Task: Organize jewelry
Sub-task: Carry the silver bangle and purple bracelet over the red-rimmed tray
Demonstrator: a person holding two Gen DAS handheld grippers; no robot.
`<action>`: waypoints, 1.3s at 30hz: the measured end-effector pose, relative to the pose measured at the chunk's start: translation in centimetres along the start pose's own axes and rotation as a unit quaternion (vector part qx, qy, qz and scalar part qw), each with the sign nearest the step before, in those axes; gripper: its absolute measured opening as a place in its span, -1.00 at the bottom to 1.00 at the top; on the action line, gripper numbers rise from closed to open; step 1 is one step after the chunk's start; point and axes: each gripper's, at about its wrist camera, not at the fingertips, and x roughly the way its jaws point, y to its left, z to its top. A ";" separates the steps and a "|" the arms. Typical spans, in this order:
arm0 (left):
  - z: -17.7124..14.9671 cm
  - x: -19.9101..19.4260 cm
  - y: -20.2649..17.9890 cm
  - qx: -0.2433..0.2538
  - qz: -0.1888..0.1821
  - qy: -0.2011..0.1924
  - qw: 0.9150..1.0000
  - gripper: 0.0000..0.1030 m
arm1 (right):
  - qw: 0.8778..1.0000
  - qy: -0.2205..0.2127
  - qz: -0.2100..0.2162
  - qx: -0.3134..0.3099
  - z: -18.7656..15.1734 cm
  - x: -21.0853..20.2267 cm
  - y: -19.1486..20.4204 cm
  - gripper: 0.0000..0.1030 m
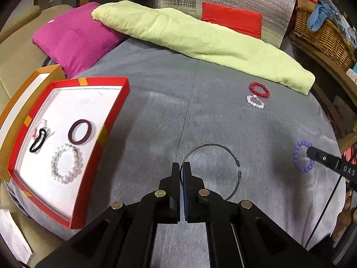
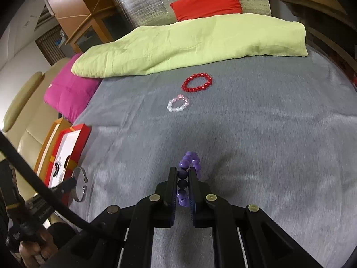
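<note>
Left wrist view: we've got our left tongs (image 1: 182, 167) clamped on the bangle (image 1: 214, 147), right tongs (image 2: 182, 174) on the purple beads (image 2: 189, 163); the box (image 1: 125, 89) sits left, nearer our left hand.

Grey blanket (image 1: 156, 111) bare mid-bed; green quilt (image 1: 200, 40) blocks far side, red tray (image 1: 116, 111) left.

We are seeing a lime green quilt (image 1: 200, 38) lying across the grey blanket (image 1: 169, 102), overlapping a magenta cushion (image 1: 71, 38), a wicker basket (image 1: 321, 35) sitting at right.
</note>
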 end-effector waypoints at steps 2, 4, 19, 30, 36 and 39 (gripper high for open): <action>-0.2 -0.4 0.5 -0.003 0.001 -0.002 1.000 -0.95 | 1.000 -0.001 0.000 -0.004 -0.4 -0.2 0.3 -0.80; -0.5 -0.7 0.9 -0.005 0.001 -0.003 1.000 -0.95 | 1.000 -0.002 0.003 -0.005 -0.7 -0.4 0.7 -0.80; -1.7 -1.6 1.6 -0.001 0.002 -0.007 1.000 -0.95 | 1.000 -0.017 0.012 -0.007 -2.3 -1.8 1.0 -0.80; -1.7 -1.9 1.2 0.002 0.002 -0.009 1.000 -0.95 | 1.000 -0.021 0.017 -0.012 -2.3 -1.8 1.3 -0.80; -1.5 -1.7 1.2 0.003 -0.002 -0.010 1.000 -0.95 | 1.000 -0.021 0.017 -0.014 -2.3 -1.6 1.4 -0.80; -1.6 -1.6 1.3 0.003 -0.004 -0.010 1.000 -0.95 | 1.000 -0.019 0.016 -0.017 -2.4 -1.4 1.5 -0.80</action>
